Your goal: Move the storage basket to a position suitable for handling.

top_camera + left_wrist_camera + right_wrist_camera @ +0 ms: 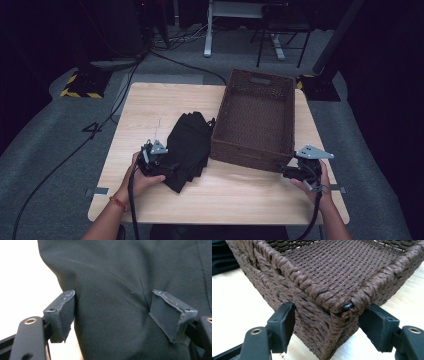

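A: What did you have at your left gripper [159, 161]?

B: The black garment [189, 148], folded loosely on the tabletop [150, 105]; in the left gripper view the cloth [120, 290] lay between your fingers [63, 315], which stood apart, one at its edge and the other resting on a crease; whether they pressed yet, I could not tell.

A: How would it have handled?

B: Soft and light, I judged; limp, likely to sag and unfold when lifted; not fragile; you did best to pinch several layers at the folded edge nearest your fingers, not a single flap.

A: And your right gripper [295, 172]?

B: Its fingers [283, 322] stood apart on either side of the near corner of the wicker basket [332, 297], not clamped; the basket looked stiff and rough, easy to grip at the wall below the rim, and it sat just beyond the garment.
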The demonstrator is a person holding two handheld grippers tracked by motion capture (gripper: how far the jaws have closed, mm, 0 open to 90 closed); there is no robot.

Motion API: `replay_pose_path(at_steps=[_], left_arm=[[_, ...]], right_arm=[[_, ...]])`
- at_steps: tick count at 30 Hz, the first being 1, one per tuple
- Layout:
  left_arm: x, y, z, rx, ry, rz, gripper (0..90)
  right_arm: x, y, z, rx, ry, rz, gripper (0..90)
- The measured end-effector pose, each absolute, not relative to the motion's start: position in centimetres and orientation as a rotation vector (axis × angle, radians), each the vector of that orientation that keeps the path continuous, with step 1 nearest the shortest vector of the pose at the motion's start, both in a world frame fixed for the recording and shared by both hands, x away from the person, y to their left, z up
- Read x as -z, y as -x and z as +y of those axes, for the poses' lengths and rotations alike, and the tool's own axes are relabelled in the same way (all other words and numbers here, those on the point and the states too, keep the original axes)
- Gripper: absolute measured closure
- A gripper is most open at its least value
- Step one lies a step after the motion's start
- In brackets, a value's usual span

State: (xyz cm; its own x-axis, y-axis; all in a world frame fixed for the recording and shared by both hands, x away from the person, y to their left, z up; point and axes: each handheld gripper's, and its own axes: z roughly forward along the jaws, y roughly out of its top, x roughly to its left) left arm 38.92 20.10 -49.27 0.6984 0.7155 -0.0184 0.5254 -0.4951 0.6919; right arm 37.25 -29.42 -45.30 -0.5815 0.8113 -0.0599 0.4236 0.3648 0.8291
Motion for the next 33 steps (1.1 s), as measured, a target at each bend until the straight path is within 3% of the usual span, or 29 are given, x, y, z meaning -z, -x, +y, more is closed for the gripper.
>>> replay_pose_path(at_steps=[18,33], left_arm=[[49.6,-32.1,18.8,-0.35,-2.24,0.911,21.6],[49.5,-31.0,13.6,-0.294,-2.276,0.826,17.9]], right_arm=[[45.3,-39.5,-25.9,-1.185,-1.074,2.19,28.8],[45.4,-39.0,-22.2,-1.204,-0.936,2.299,27.7]])
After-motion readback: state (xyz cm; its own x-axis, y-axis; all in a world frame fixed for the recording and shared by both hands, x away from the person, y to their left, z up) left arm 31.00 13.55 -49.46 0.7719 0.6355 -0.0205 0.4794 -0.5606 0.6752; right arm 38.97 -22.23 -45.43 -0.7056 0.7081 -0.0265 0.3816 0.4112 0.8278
